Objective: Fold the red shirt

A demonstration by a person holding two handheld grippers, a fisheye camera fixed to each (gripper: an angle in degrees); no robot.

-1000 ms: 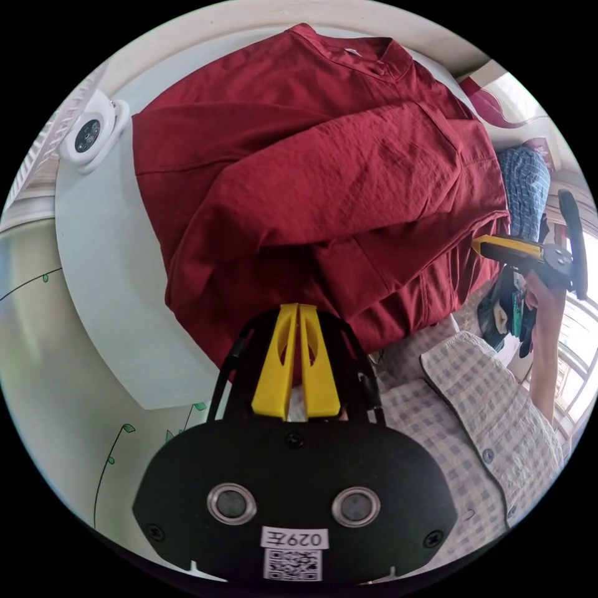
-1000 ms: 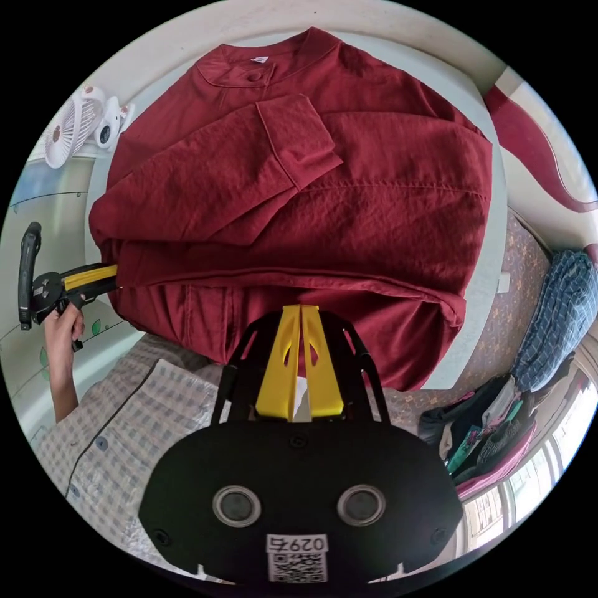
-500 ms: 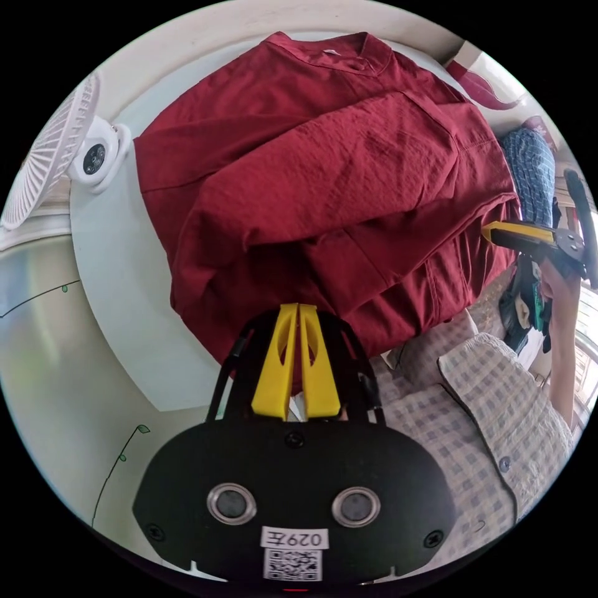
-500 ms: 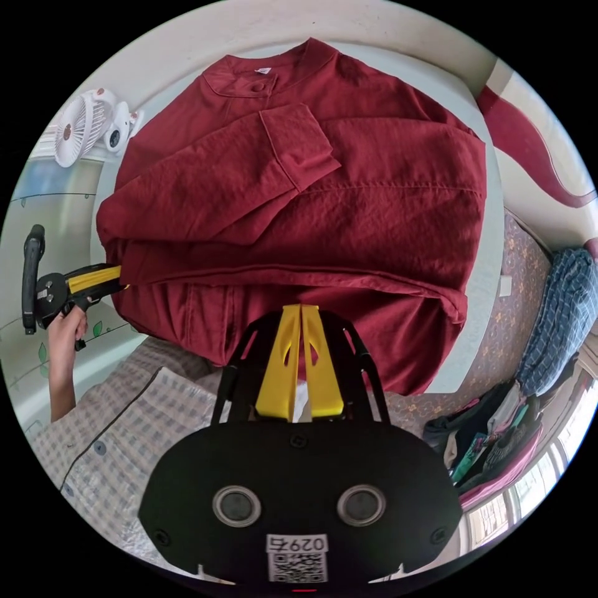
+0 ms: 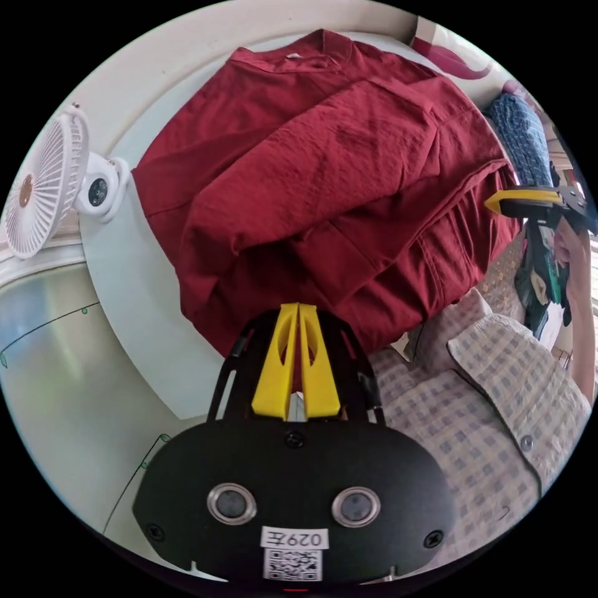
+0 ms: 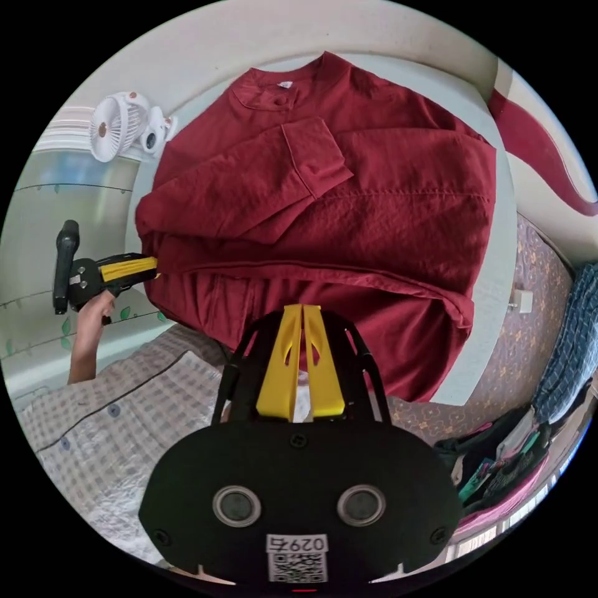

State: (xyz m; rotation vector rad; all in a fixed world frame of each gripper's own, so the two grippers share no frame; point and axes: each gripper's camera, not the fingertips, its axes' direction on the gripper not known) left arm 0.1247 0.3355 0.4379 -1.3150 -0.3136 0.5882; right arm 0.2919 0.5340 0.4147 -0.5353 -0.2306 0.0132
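1. The red shirt [image 6: 349, 212] lies on a pale table [image 6: 498, 268], neckline toward 12 o'clock in the right gripper view, hem draped over the near edge at 6 o'clock.
2. Both sleeves are already folded in across the body; one cuff [image 6: 314, 156] rests just below the collar.
3. The right gripper [image 6: 302, 311] has its yellow jaws pressed together on the hem, red cloth showing between them.
4. In the left gripper view, the left gripper [image 5: 298, 309] likewise has its jaws closed on the hem edge, at the shirt's other lower corner.
5. Each gripper also shows in the other's view: the left one [image 6: 152, 266] at 9 o'clock, the right one [image 5: 492, 202] at 3 o'clock.
6. My judgement: the sleeve folds are done; what remains is carrying the hem toward the collar to halve the body.
7. A small white fan [image 6: 115, 128] stands beside the table at 10 o'clock, apart from the shirt.
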